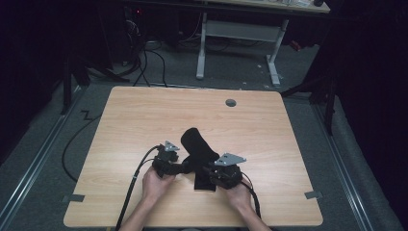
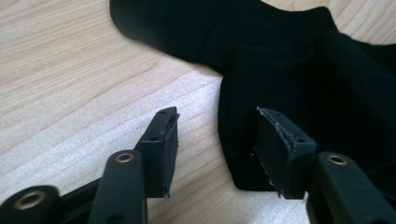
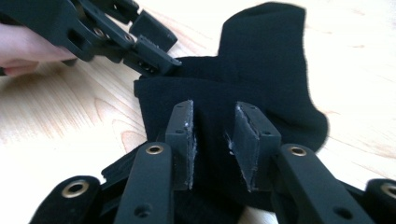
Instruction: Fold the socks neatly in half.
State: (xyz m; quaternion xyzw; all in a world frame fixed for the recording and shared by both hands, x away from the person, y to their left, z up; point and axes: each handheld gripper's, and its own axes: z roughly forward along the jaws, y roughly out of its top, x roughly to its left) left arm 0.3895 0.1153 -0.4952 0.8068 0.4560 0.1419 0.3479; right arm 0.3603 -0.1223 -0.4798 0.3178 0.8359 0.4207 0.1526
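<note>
A black sock (image 1: pixel 196 144) lies bent on the wooden table (image 1: pixel 139 115), near its front middle. My left gripper (image 1: pixel 185 166) points right at the sock's left edge. In the left gripper view it (image 2: pixel 215 114) is open, with one jaw over bare wood and the other over the sock (image 2: pixel 289 65). My right gripper (image 1: pixel 208 172) sits over the sock's near end. Its jaws (image 3: pixel 214 109) stand a little apart, open, above the sock (image 3: pixel 266 60). The left gripper (image 3: pixel 163 45) also appears in the right gripper view, touching the sock's folded corner.
A round grey grommet (image 1: pixel 231 102) sits near the table's far edge. Beyond the table stands a white desk frame (image 1: pixel 201 48), with cables (image 1: pixel 144 67) on the grey floor. A cable (image 1: pixel 134 183) trails from the left gripper across the table's front left.
</note>
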